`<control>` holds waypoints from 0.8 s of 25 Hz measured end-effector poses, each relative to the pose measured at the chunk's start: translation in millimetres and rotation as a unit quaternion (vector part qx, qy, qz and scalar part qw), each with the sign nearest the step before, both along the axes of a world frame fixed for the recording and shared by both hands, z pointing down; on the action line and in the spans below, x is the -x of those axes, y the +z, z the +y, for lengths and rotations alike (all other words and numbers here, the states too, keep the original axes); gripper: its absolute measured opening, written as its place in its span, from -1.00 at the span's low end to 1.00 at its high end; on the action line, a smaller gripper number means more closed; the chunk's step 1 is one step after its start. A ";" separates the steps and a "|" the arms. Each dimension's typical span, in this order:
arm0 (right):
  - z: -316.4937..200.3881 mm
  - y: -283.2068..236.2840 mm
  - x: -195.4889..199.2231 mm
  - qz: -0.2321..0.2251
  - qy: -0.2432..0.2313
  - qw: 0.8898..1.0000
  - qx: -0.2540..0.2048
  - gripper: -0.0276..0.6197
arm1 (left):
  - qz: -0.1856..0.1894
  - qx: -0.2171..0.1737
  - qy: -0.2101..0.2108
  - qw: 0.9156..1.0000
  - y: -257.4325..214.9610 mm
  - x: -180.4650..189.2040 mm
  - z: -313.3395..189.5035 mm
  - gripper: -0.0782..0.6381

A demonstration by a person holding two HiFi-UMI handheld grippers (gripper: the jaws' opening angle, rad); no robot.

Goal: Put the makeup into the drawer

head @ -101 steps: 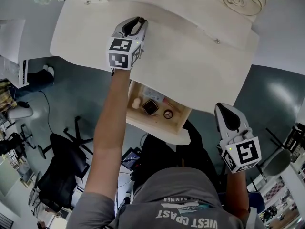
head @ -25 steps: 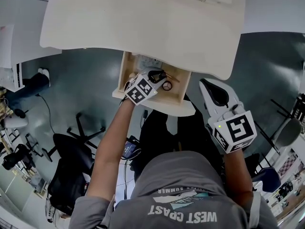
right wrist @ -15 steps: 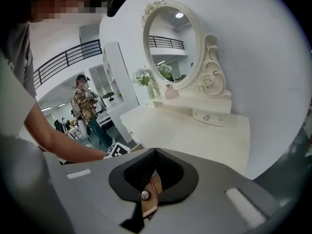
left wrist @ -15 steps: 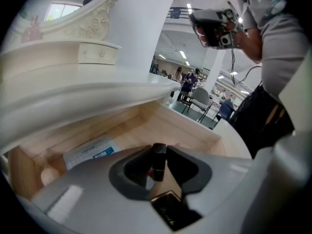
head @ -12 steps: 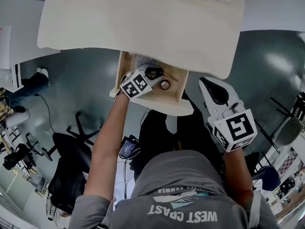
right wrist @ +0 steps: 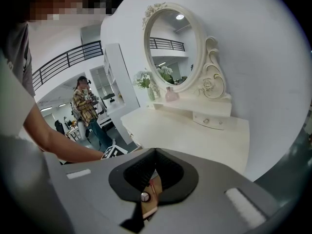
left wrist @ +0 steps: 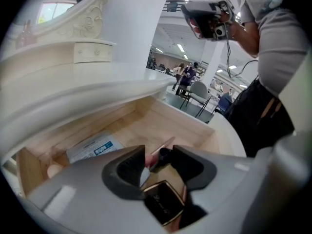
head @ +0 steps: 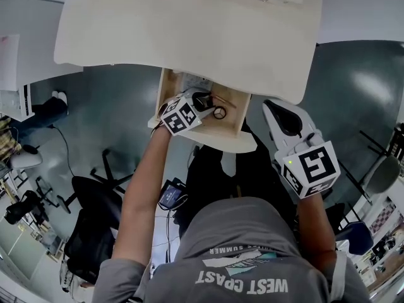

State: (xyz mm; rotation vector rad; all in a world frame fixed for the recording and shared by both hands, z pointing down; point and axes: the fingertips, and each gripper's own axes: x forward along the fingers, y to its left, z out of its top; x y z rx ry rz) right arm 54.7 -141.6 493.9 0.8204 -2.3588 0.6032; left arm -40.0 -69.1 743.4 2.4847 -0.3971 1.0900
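Note:
The wooden drawer stands pulled out under the white dressing table. My left gripper reaches down into it. Its jaws are opening, and in the left gripper view a gap shows between the fingertips. A black square compact with a gold rim lies on the drawer floor just below the jaws, and no pad presses on it. A thin pink stick shows in the gap. A small ring-shaped item lies further right. My right gripper hangs shut and empty to the right of the drawer.
A printed leaflet and a pale round sponge lie at the drawer's left end. An oval mirror and small vases stand at the table's back. Office chairs stand on the dark floor, left. A person in plaid stands far off.
Four seconds ago my left gripper was over the tabletop; now it is down inside the drawer. Over the last second it barely shifted. The right gripper stayed where it was.

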 end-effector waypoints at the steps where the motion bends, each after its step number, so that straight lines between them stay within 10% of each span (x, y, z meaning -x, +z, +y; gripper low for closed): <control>1: 0.9 -1.5 0.6 -0.001 -0.001 1.000 -0.002 -0.91 | 0.001 -0.001 -0.003 1.000 -2.3 0.5 0.0 -0.29; 20: 19.5 -122.2 22.7 -0.023 -0.011 0.995 -0.101 -0.91 | 0.037 -0.176 -0.067 0.981 -213.8 50.0 10.8 -0.61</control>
